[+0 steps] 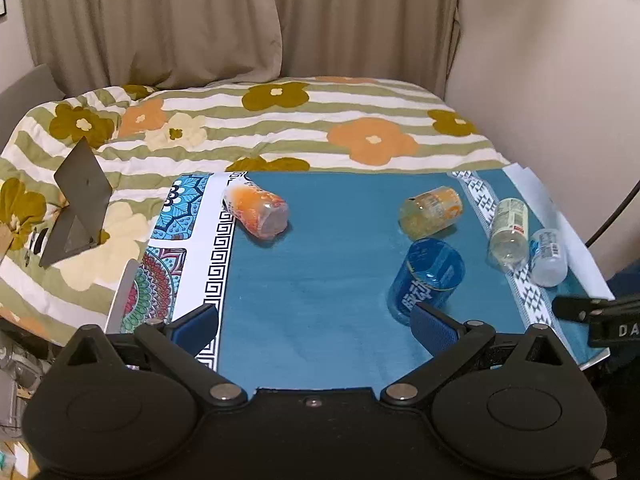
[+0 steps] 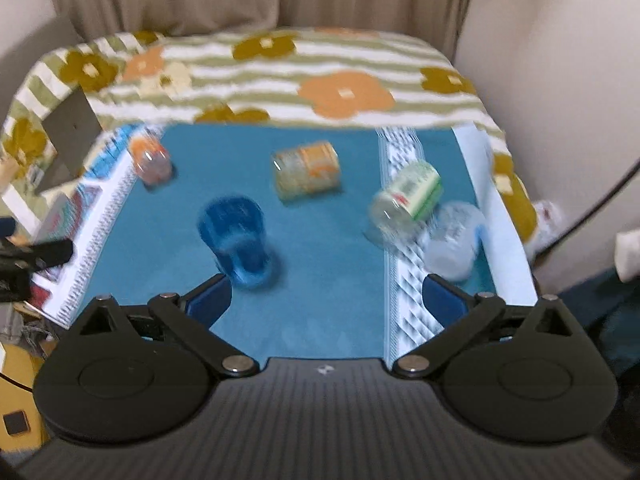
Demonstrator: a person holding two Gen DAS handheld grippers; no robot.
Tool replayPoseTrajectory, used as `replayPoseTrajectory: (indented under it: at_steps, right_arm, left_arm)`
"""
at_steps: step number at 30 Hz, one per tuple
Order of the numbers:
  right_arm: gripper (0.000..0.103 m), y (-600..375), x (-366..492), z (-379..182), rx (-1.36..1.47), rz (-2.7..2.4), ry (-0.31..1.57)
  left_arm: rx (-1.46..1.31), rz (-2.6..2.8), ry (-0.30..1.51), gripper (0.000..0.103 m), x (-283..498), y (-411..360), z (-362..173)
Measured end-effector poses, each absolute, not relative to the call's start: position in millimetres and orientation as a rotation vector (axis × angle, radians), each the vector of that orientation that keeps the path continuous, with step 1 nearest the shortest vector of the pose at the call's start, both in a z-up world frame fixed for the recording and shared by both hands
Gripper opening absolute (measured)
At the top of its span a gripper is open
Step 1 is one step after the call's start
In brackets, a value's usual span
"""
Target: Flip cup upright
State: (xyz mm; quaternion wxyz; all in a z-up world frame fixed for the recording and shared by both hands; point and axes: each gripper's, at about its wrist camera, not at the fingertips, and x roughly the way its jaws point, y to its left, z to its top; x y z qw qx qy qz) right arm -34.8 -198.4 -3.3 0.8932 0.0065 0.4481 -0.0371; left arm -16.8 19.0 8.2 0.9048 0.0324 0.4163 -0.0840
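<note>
Several plastic cups lie tipped on the teal mat [image 1: 320,272]: an orange one [image 1: 256,212] at the back left, a yellow-orange one [image 1: 431,212], a blue one [image 1: 426,276], a green-labelled one [image 1: 509,229] and a clear one [image 1: 549,256]. My left gripper [image 1: 314,330] is open and empty, its right finger just in front of the blue cup. The blurred right wrist view shows the blue cup [image 2: 236,240], the yellow-orange cup [image 2: 307,170], the green-labelled cup [image 2: 406,196] and the clear cup [image 2: 454,240]. My right gripper [image 2: 326,302] is open and empty, close to the clear cup.
The mat lies on a flower-patterned bedspread [image 1: 280,128]. A grey folding stand [image 1: 78,204] sits at the left. Curtains [image 1: 200,20] hang behind and a wall stands at the right. The right gripper's tip [image 1: 592,312] shows at the mat's right edge.
</note>
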Motion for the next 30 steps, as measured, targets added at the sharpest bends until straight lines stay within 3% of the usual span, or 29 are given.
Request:
replayPoseTrajectory:
  at_steps: [30]
  right_arm:
    - [0.103,-218.9,-55.9,-7.3,0.062,-0.101,0.940]
  left_arm:
    - [0.116,-0.197,0.786,0.103,-46.0,-4.3,13.7]
